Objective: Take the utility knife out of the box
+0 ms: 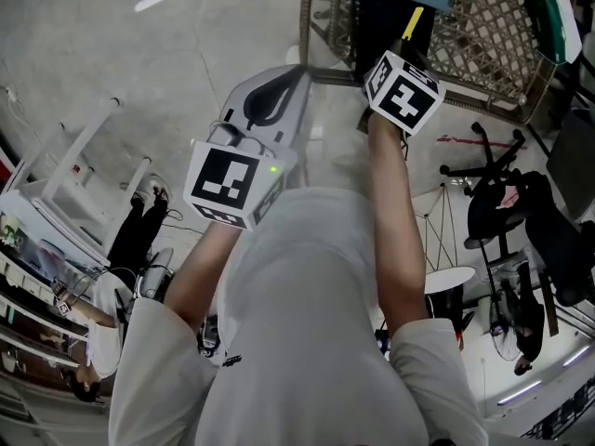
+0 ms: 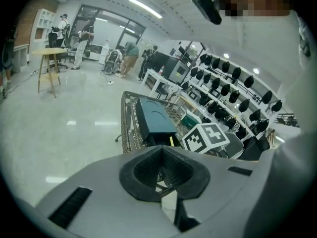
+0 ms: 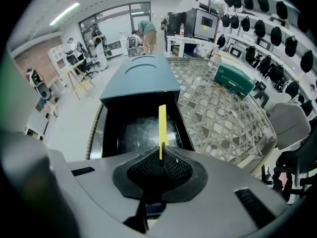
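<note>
Jaws of the right gripper (image 3: pixel 162 160) are pressed together on the utility knife (image 3: pixel 162 125), a thin yellow strip pinched by its near end between the ribbed pads.

In the right gripper view the knife's long axis runs straight along the 6-to-12 line. The held end sits at 6 in the pads and the free end points to 12, away from the claw. That free end lies over the dark open mouth of the box (image 3: pixel 143 78), whose teal lid sits farther out at 12. The box stands on a mesh table (image 3: pixel 223 113) that spreads from 1 to 4 o'clock.

From these views I cannot tell whether the tip is still below the rim of the opening or already above it. The knife and the claw share one line, so drawing it out looks like a matter of pulling back along that axis, toward 6 and upward, without tilting the strip against the box's edge.

The left gripper (image 2: pixel 161 170) has its jaws closed with nothing between them. It is well apart from the box, which lies at about 12 in the left gripper view, with the right gripper's marker cube (image 2: pixel 206 137) at 2. The right hand is clearly the nearer one and has the knife.
</note>
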The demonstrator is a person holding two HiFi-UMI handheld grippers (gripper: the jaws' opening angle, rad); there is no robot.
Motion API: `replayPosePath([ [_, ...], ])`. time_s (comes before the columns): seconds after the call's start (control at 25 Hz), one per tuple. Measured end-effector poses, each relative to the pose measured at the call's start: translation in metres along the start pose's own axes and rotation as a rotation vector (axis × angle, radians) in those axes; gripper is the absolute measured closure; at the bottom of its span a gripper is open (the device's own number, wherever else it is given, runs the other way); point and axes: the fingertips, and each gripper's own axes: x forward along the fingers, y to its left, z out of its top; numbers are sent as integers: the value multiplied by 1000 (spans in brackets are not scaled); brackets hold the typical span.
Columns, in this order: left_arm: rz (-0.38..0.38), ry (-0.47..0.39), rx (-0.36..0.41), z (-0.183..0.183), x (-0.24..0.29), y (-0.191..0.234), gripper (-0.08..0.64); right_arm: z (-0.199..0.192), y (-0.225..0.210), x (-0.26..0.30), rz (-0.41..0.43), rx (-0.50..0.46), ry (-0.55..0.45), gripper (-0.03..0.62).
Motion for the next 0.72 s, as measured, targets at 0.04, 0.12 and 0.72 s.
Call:
replayPosePath([
  [0.04, 0, -2, 2, 0, -1, -1, 558, 0, 1, -2, 11, 6, -8, 569],
  [0.12, 2, -5, 6, 0, -2, -3, 558, 0, 4, -8, 29, 9, -25, 570],
  [0.72, 5, -56, 53, 13, -28, -36, 558, 15, 7, -70, 154, 10, -166, 589],
])
